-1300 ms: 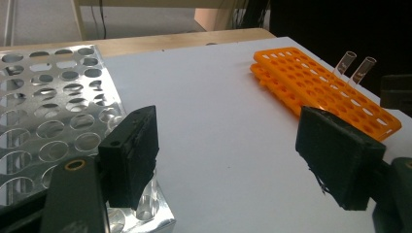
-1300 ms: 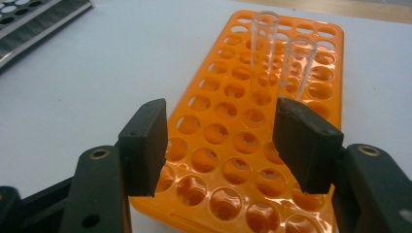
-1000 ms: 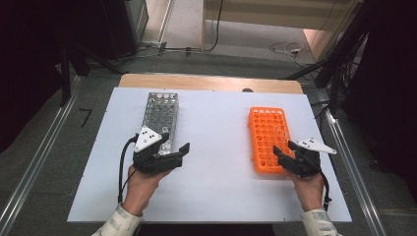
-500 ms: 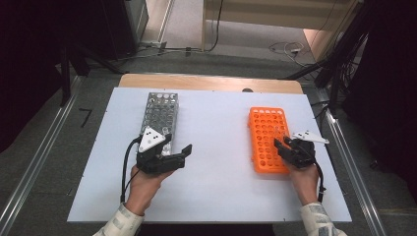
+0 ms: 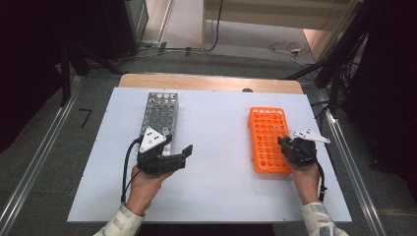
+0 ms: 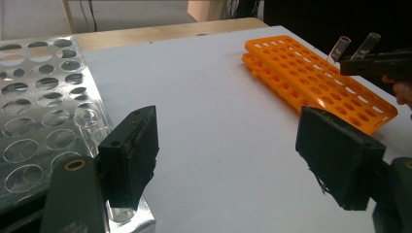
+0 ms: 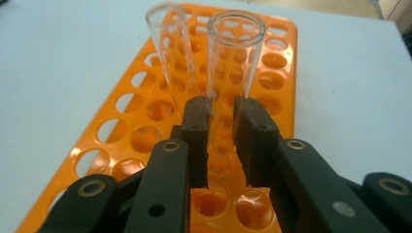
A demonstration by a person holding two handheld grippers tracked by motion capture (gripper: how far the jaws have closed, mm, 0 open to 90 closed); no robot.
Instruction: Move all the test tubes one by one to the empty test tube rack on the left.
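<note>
On the white table (image 5: 216, 147) an orange tube rack (image 5: 268, 142) lies at the right and a metal tube rack (image 5: 160, 113) at the left. My right gripper (image 5: 283, 143) is at the orange rack's right edge. Its jaws have just been closing and now pinch a clear test tube (image 7: 233, 53) in the right gripper view, my right gripper (image 7: 222, 104) shut on its lower part. A second clear tube (image 7: 170, 43) stands just left of it in the rack (image 7: 145, 111). My left gripper (image 6: 228, 126) stands open beside the metal rack (image 6: 39, 107), nothing between its jaws.
A clear tube (image 6: 94, 131) sits in the metal rack's near corner by my left jaw. A wooden strip (image 5: 206, 82) borders the table's far edge. Metal rails run along both sides, and cables lie on the floor beyond.
My right gripper has shifted slightly left onto the orange rack's edge and its jaws have closed on a tube. The left hand has stayed where it was.
</note>
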